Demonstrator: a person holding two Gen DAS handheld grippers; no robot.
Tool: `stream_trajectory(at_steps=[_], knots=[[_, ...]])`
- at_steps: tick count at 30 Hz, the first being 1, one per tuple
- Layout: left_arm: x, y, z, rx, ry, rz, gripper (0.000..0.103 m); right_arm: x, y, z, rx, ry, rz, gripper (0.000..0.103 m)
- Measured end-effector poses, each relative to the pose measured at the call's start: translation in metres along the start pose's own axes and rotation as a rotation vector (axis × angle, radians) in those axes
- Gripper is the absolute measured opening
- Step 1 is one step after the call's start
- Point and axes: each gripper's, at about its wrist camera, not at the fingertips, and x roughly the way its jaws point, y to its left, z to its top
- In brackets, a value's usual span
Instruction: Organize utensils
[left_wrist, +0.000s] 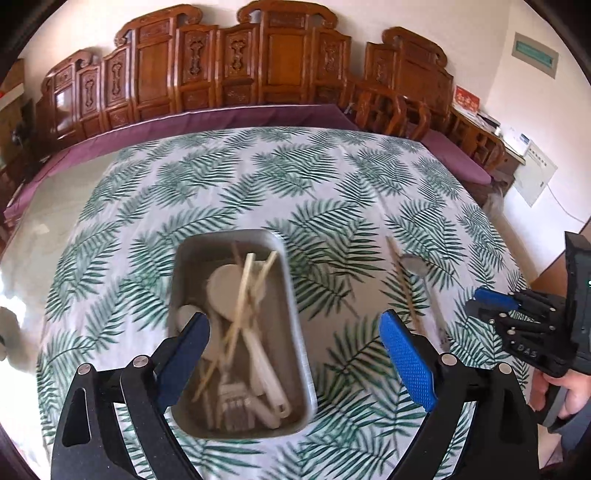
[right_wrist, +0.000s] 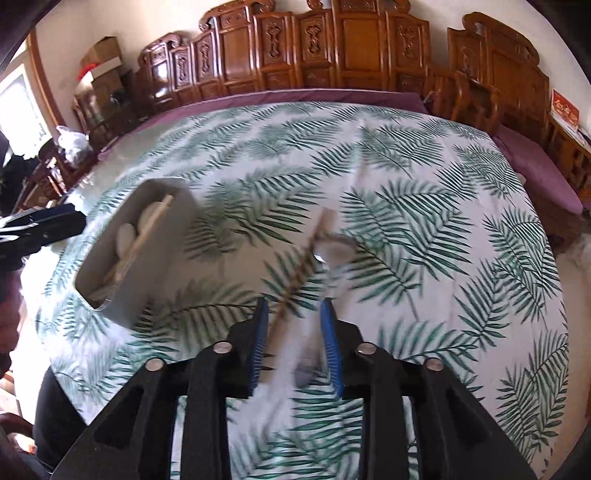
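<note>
Right gripper (right_wrist: 294, 332), low in the centre of its own view, has its jaws partly open and nothing clamped: the blue pads stand either side of the near ends of a chopstick and a spoon handle, without pressing on them. Left gripper (left_wrist: 293, 363) hangs with its jaws spread wide and empty above the metal tray (left_wrist: 295, 295), which sits in the lower middle of the left wrist view on the leaf-print counter (left_wrist: 258, 177).

That tray is a grey rectangular tin with rounded corners, stiff and probably light, already holding white plastic spoons (left_wrist: 225, 291), pale bamboo chopsticks (left_wrist: 242, 295) and what may be a small brush, though blur makes that uncertain.

Outside it, to its right, lie the two loose pieces. The metal spoon (right_wrist: 338, 249) is shiny, rigid and likely slippery; its thin handle is best pinched near the middle, so the bowl does not tip it. The wooden chopstick (right_wrist: 306, 258), crossing beside the bowl, is slim, light and stiff. It could roll, so a grasp across its near third, flat against the cloth, seems safest.
</note>
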Motion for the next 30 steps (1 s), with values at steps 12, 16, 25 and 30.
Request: stream_trajectory(at_steps=[12,16,25,30], knots=[[0.037,-0.042,0.005,0.050,0.049,-0.026,0.089,0.056,-0.015,0.010,0.004,0.109,0.006,0.036],[0.048,-0.046,0.003,0.052,0.069,-0.024,0.089,0.070,-0.013,0.017,-0.005,0.129,0.004,0.036],[0.061,-0.054,-0.002,0.056,0.096,-0.025,0.089,0.087,-0.003,0.024,-0.067,0.168,-0.051,0.025],[0.070,-0.061,-0.004,0.062,0.109,-0.026,0.089,0.082,-0.012,0.020,-0.059,0.191,-0.048,0.009]])
